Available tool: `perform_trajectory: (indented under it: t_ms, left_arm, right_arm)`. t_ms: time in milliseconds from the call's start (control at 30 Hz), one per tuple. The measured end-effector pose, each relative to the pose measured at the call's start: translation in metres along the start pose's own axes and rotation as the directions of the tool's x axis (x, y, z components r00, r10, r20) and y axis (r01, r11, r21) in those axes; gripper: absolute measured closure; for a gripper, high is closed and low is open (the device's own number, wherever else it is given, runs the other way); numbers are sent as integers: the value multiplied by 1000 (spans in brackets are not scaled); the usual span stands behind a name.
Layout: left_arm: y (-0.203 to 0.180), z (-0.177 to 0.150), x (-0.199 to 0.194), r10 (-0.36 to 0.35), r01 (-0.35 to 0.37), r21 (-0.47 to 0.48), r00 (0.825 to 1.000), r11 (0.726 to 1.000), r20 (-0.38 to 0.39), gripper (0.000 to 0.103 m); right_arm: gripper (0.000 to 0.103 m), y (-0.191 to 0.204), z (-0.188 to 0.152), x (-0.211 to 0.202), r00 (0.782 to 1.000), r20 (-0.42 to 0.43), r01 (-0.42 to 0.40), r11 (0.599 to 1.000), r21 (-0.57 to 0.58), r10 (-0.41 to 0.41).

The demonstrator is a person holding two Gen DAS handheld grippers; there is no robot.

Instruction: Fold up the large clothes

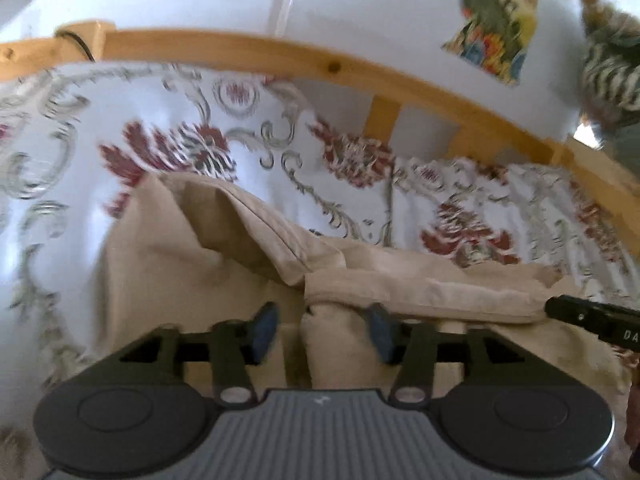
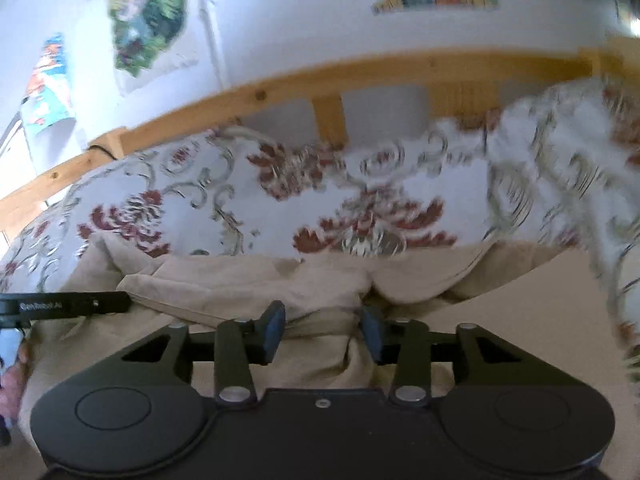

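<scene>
A beige garment (image 1: 168, 248) lies crumpled on a bed with a floral cover (image 1: 72, 168). My left gripper (image 1: 324, 330) has its blue-padded jaws apart, with a bunched fold of the beige cloth standing between them, nearer the right pad. My right gripper (image 2: 323, 330) also has its jaws apart with a bundle of the same beige garment (image 2: 248, 280) between the pads. The right gripper's black finger (image 1: 592, 316) shows at the right edge of the left wrist view, at the cloth's edge. The left gripper's finger (image 2: 72, 304) shows at the left of the right wrist view.
A wooden bed rail (image 1: 280, 54) runs behind the floral cover (image 2: 200, 184), against a white wall with colourful pictures (image 1: 496, 24). A patterned cloth (image 1: 612, 76) hangs at the far right of the left wrist view.
</scene>
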State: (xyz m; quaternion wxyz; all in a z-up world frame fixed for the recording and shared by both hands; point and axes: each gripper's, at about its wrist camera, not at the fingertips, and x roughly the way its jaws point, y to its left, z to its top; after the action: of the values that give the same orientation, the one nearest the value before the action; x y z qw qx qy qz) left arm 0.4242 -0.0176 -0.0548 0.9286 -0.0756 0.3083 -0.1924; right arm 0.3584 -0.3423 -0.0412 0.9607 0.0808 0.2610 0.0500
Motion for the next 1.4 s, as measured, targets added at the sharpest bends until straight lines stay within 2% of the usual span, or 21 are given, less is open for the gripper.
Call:
perform_trajectory:
  t_ms: [67, 167, 200, 267, 333, 400, 500, 567, 633, 667, 733, 800, 933, 1033, 1133, 1267, 1333, 1400]
  left_arm:
    - [2, -9, -24, -36, 36, -2, 999, 999, 23, 36]
    - [1, -28, -42, -80, 80, -7, 997, 997, -20, 35]
    - [-2, -36, -43, -63, 64, 22, 997, 998, -40, 35]
    - [-8, -51, -38, -10, 17, 103, 997, 994, -74, 34]
    - [-10, -59, -31, 16, -3, 134, 995, 991, -99, 34]
    - [-8, -59, -30, 6, 7, 112, 993, 994, -116, 32]
    - [-1, -50, -42, -43, 46, 24, 991, 999, -123, 16]
    - [1, -48, -60, -63, 61, -29, 994, 998, -94, 6]
    - [-3, -47, -78, -45, 43, -31, 996, 999, -75, 4]
    - [-5, -47, -86, -35, 33, -27, 997, 999, -69, 1]
    - [-14, -51, -107, -19, 19, -13, 999, 1000, -45, 1]
    - [-26, -60, -128, -1, 2, 26, 1000, 1000, -21, 1]
    - [-57, -85, -170, 19, -19, 180, 1000, 983, 0, 1]
    - [-73, -109, -198, 40, -36, 224, 999, 974, -10, 1]
    - [-81, -133, -217, 36, -22, 245, 998, 969, -53, 1]
    - [-88, -156, -233, 34, 1, 296, 993, 955, -114, 1]
    - [-90, -167, -238, 35, 7, 309, 991, 951, -128, 1]
    - [-90, -176, -237, 28, 19, 306, 989, 952, -149, 1]
  right_arm:
    - [54, 5, -5, -31, 998, 56, 0, 999, -43, 3]
    - [51, 7, -20, -55, 995, 83, 69, 993, -92, -61]
    - [51, 5, -25, -55, 994, 69, 97, 990, -102, -90]
    - [52, -1, -35, -40, 989, -18, 145, 983, -111, -148]
    - [53, -8, -43, -30, 982, -58, 174, 979, -106, -181]
    - [53, -17, -48, -25, 978, -98, 177, 982, -71, -184]
    - [53, -22, -43, -43, 980, -77, 180, 983, -17, -181]
    - [47, -18, -39, -69, 986, -44, 161, 986, -48, -163]
    - [26, -11, -39, -99, 992, -21, 119, 990, -81, -121]
    - [23, -5, -42, -117, 995, -10, 94, 991, -100, -95]
    - [10, 7, -49, -147, 998, -12, 62, 989, -135, -64]
    - [1, 23, -63, -177, 998, -23, 56, 983, -174, -61]
    - [1, 52, -91, -221, 997, -69, 20, 970, -242, -37]
    - [1, 72, -110, -239, 994, -112, -24, 953, -301, -10]
    - [1, 90, -130, -246, 976, -217, -108, 920, -376, 26]
    - [1, 109, -159, -245, 945, -326, -179, 879, -443, 29]
    - [1, 117, -169, -236, 938, -347, -188, 851, -491, 7]
    - [1, 125, -181, -225, 936, -346, -159, 809, -566, -58]
